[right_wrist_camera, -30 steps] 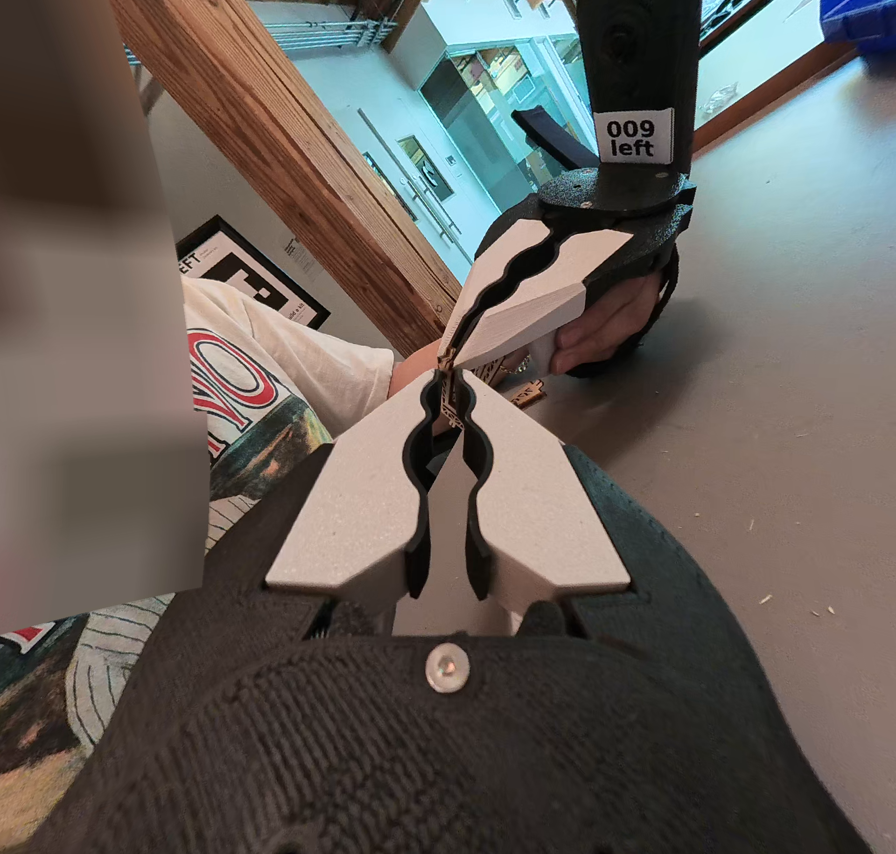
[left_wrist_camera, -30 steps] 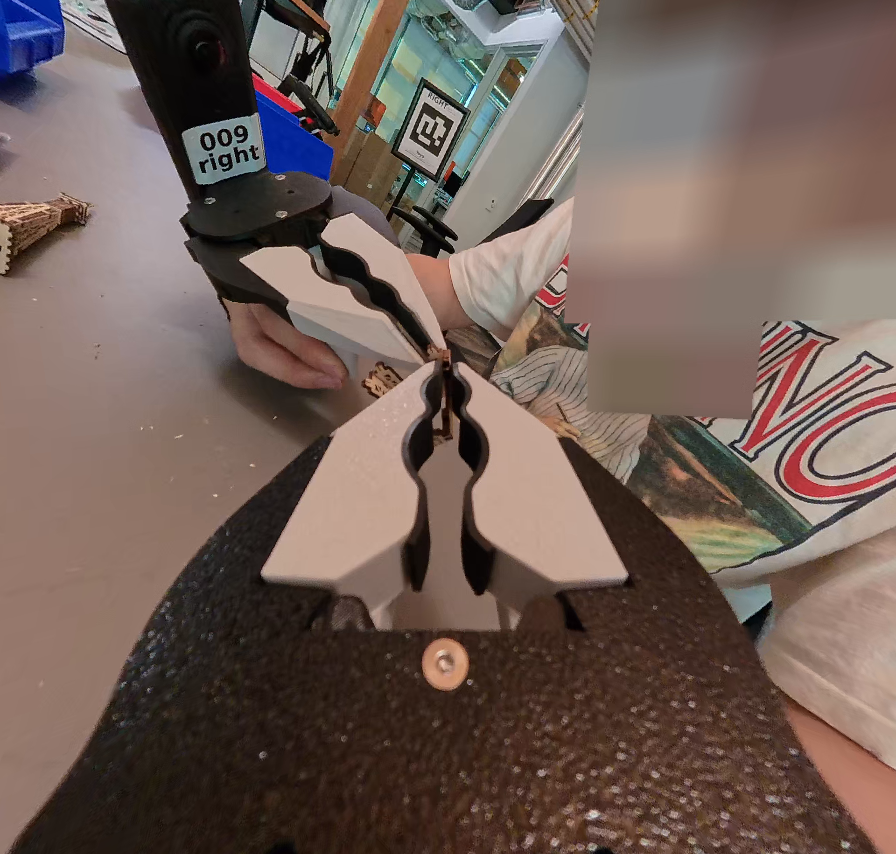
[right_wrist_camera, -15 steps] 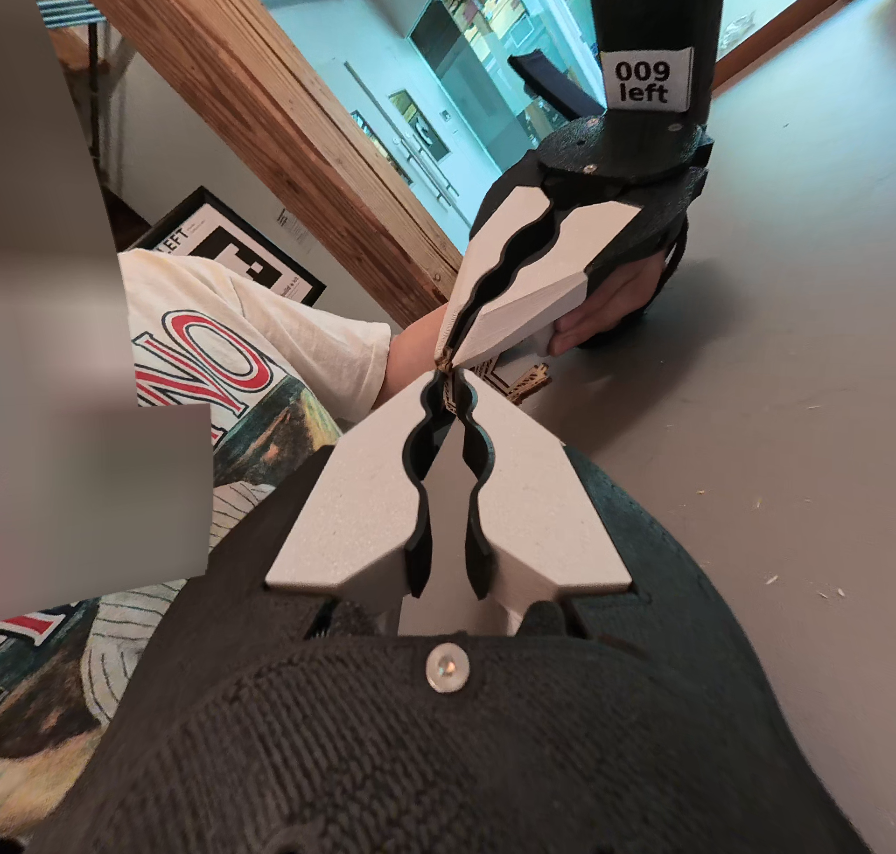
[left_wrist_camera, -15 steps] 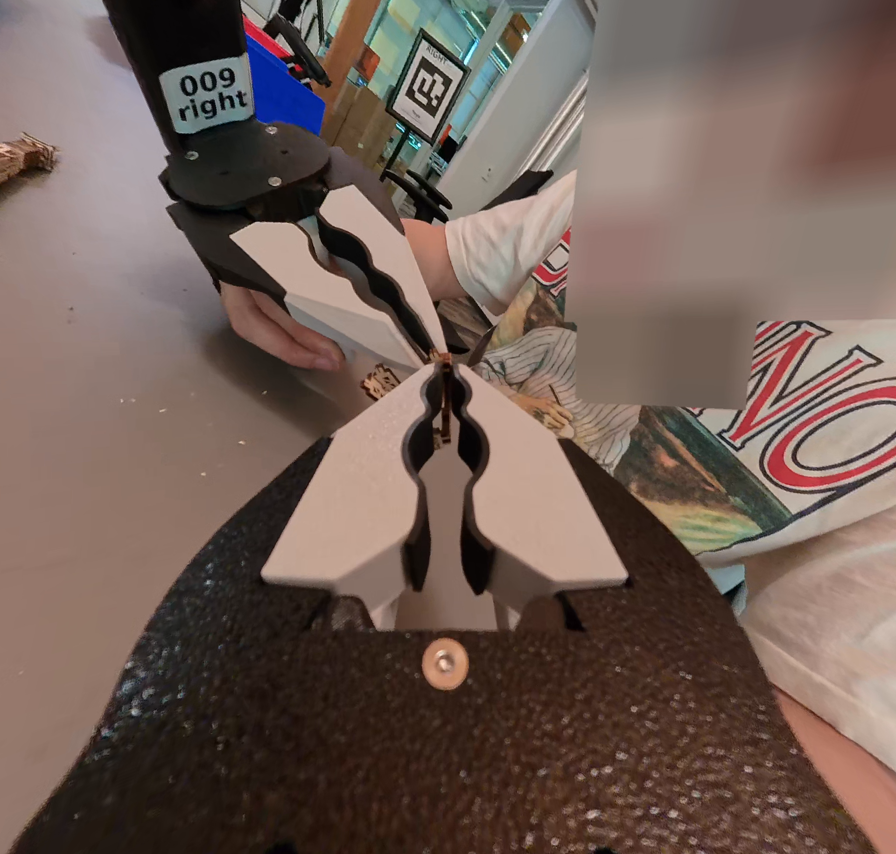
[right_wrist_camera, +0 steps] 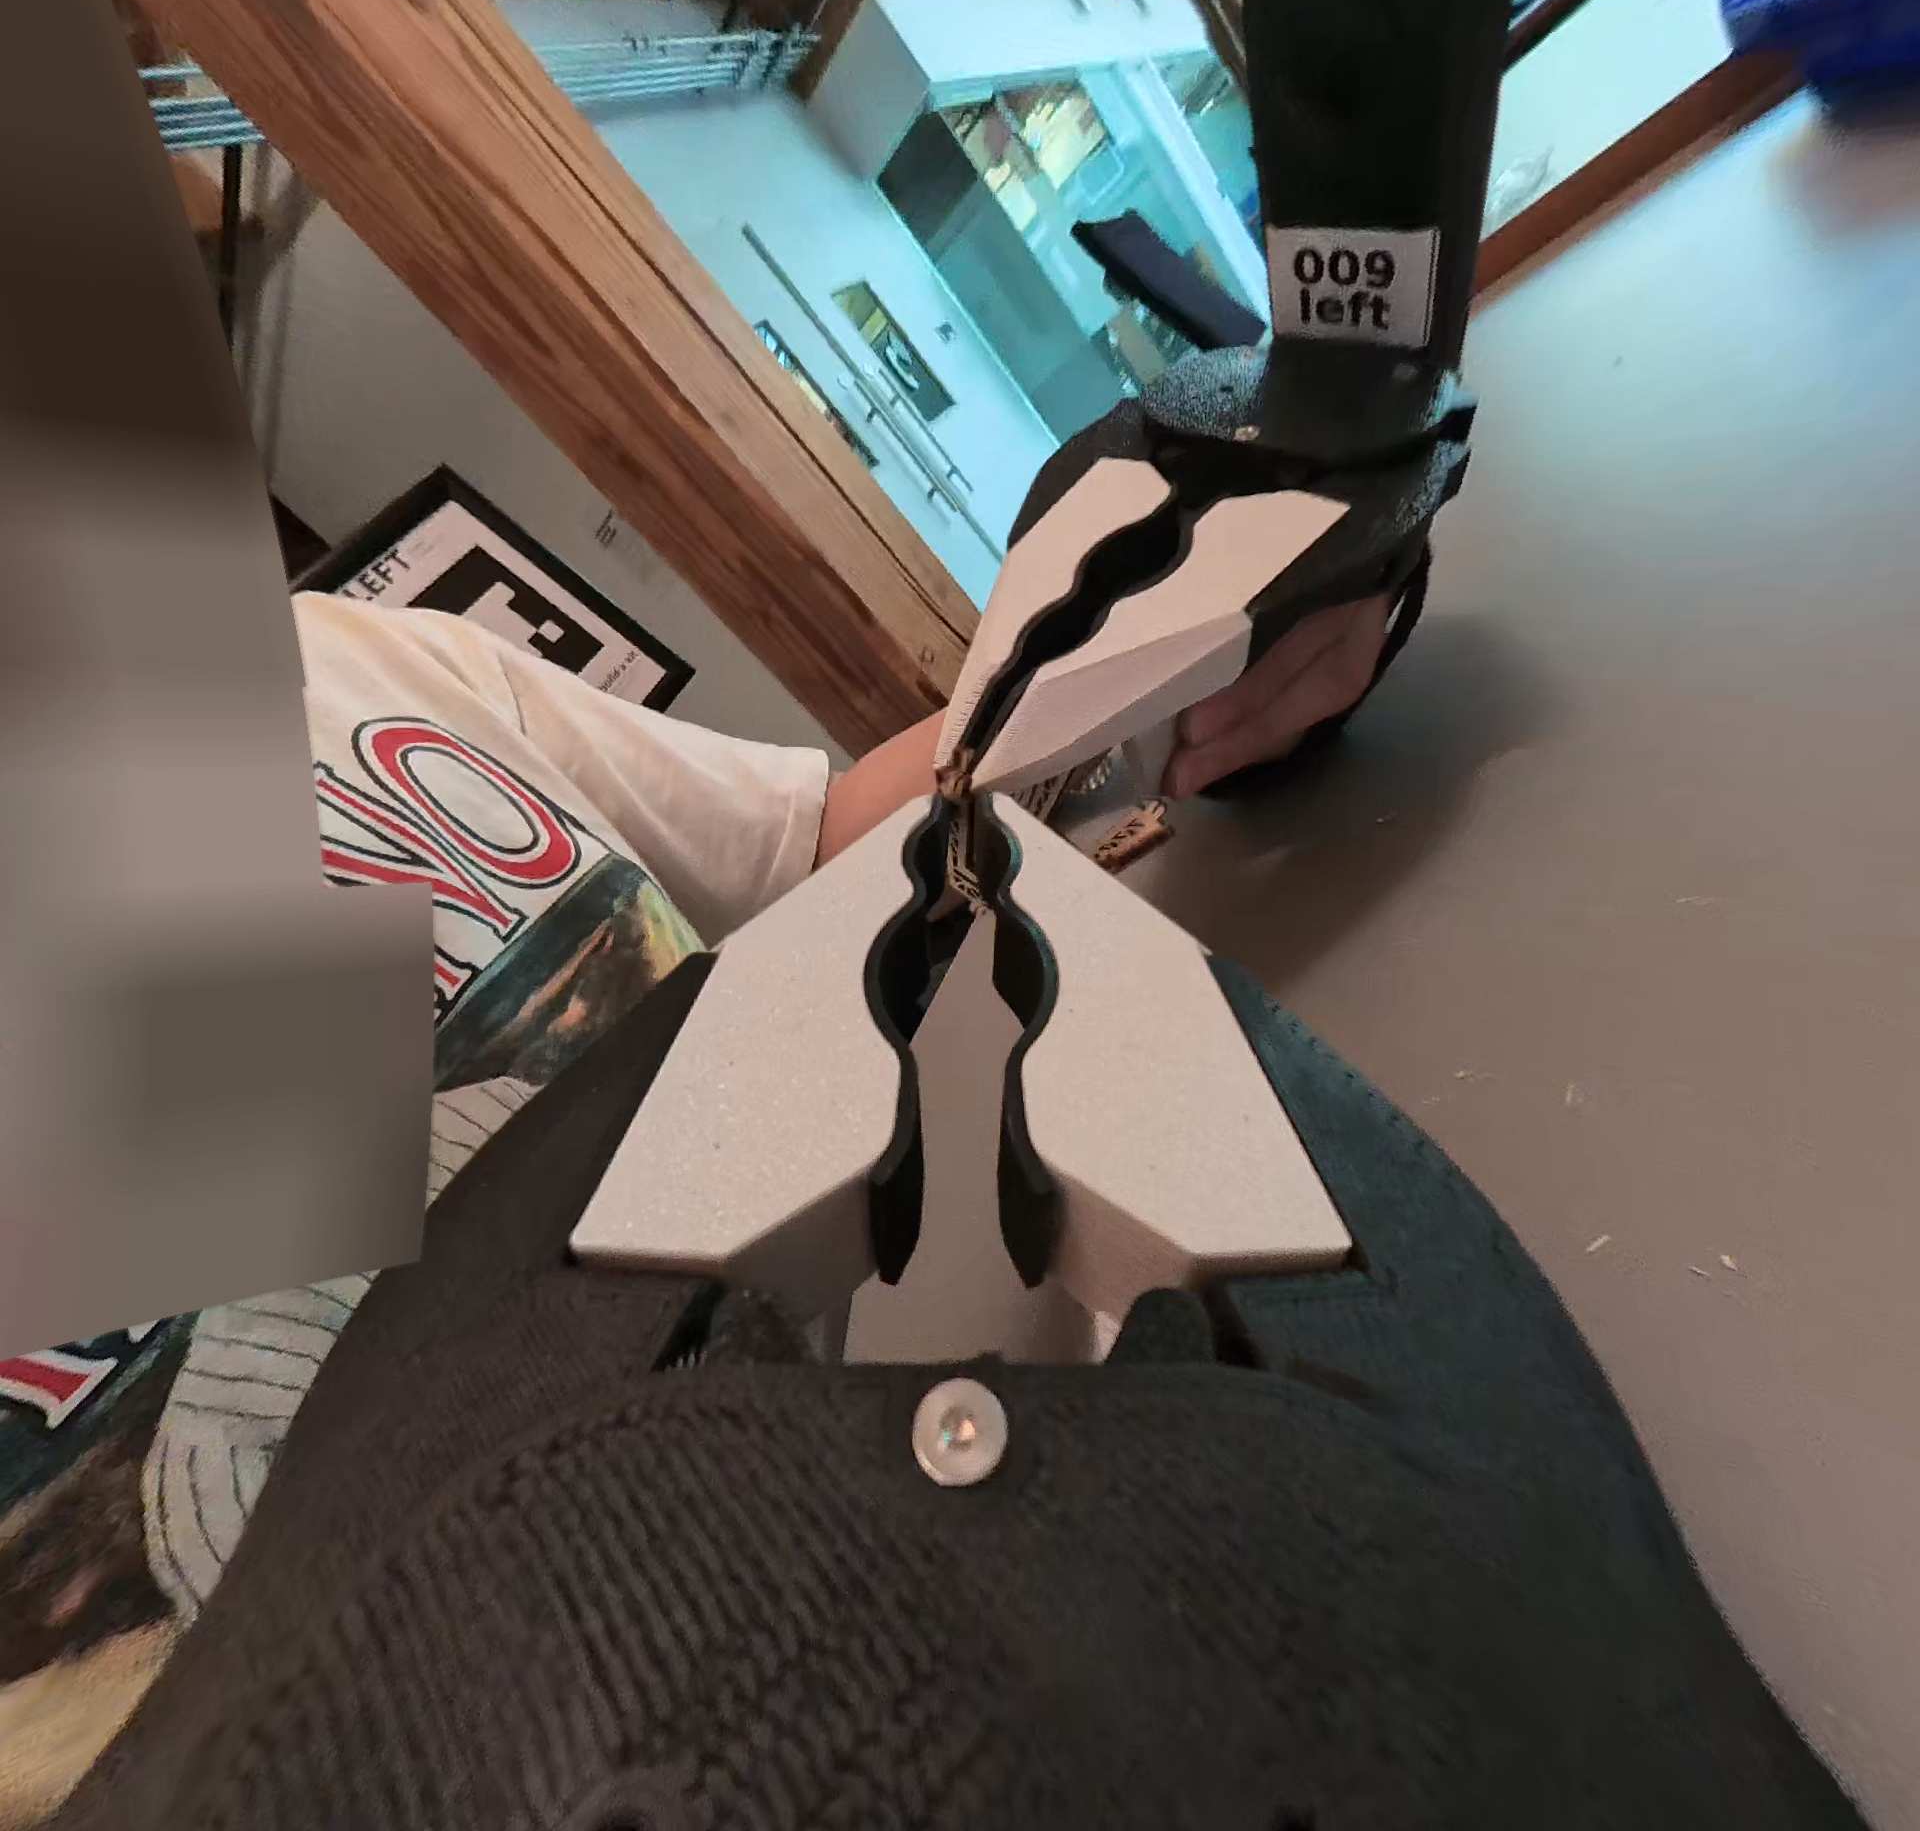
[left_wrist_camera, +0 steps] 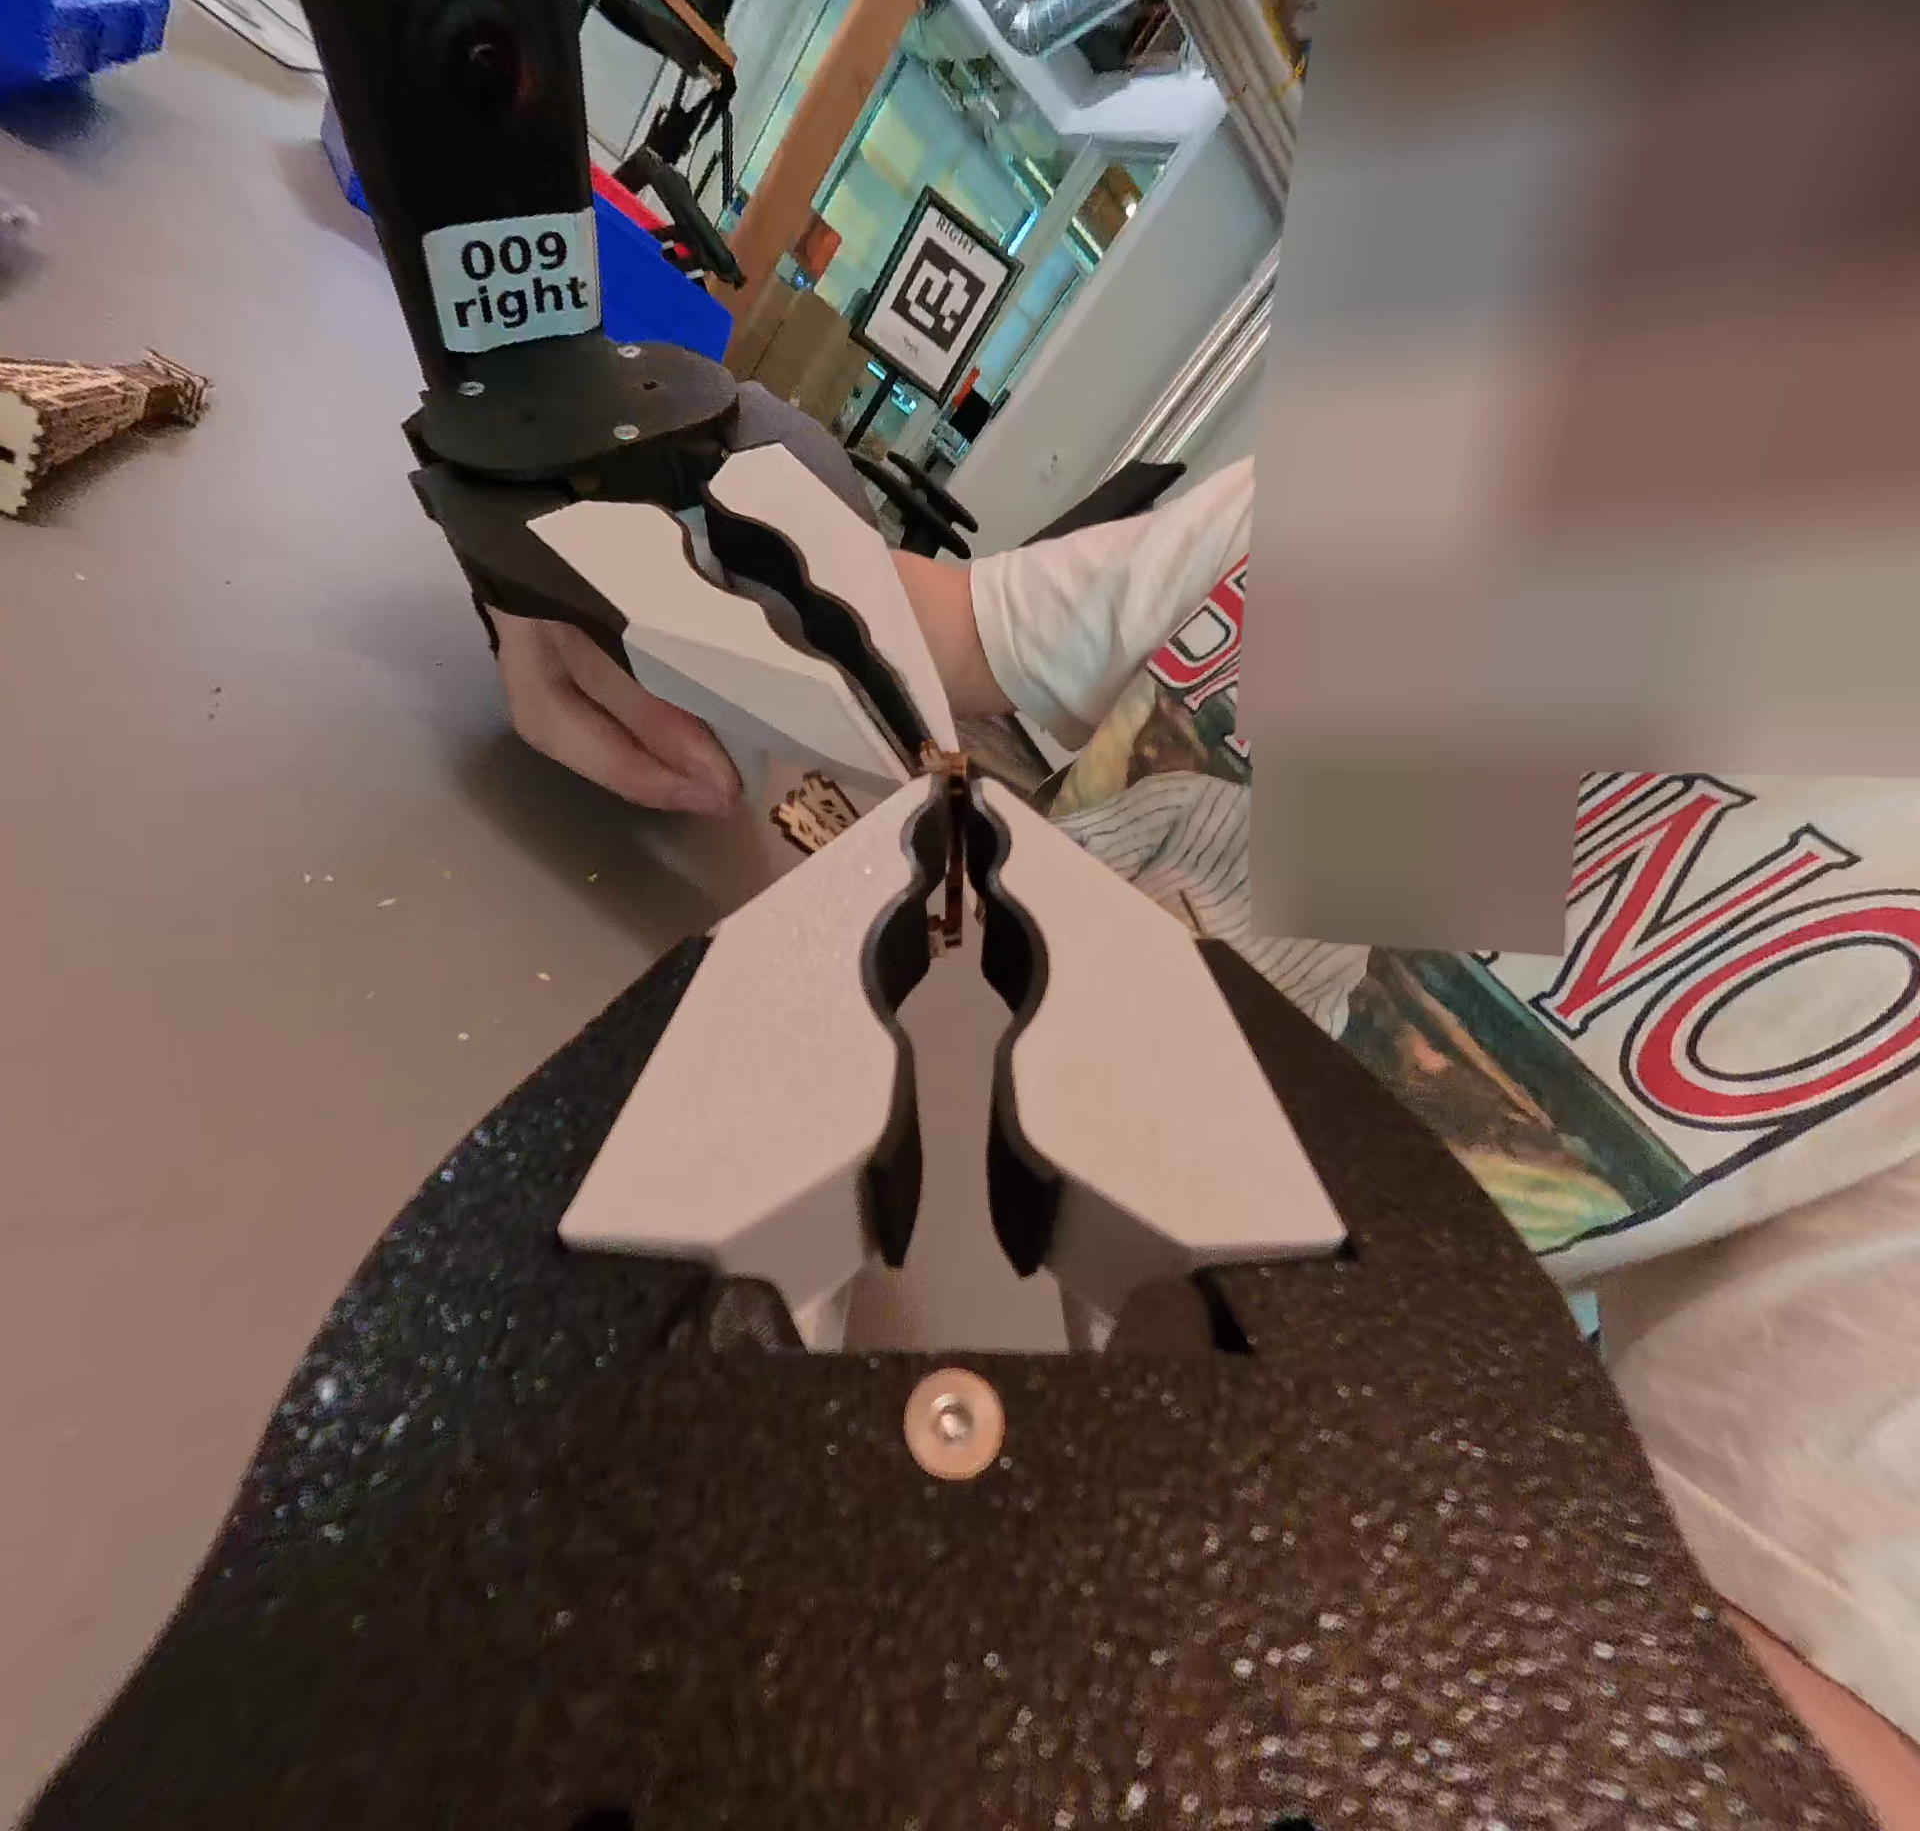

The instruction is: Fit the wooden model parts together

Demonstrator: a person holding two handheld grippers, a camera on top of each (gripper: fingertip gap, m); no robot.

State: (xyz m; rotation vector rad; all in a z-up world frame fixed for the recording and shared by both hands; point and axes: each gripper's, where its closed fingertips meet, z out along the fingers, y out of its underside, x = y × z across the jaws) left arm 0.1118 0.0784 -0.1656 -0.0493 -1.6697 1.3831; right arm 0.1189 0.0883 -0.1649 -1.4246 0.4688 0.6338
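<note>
My left gripper is shut on a thin flat wooden part held edge-on between its fingers. My right gripper is shut on another thin laser-cut wooden part. The two grippers meet tip to tip above the grey table, and the two parts touch at a small wooden joint. The right gripper shows in the left wrist view at upper left. The left gripper shows in the right wrist view at upper right. How the joint sits is hidden by the fingertips.
A loose wooden part lies on the table under the tips; it also shows in the right wrist view. A built wooden model section lies far left. Blue bins stand behind. The person's torso is close by. My two grippers' fingertips are within a few centimetres of each other.
Both grippers stay shut and tip to tip on their parts. The pair has rocked slightly: the opposite gripper rose in each view half a second ago, then came back down.
</note>
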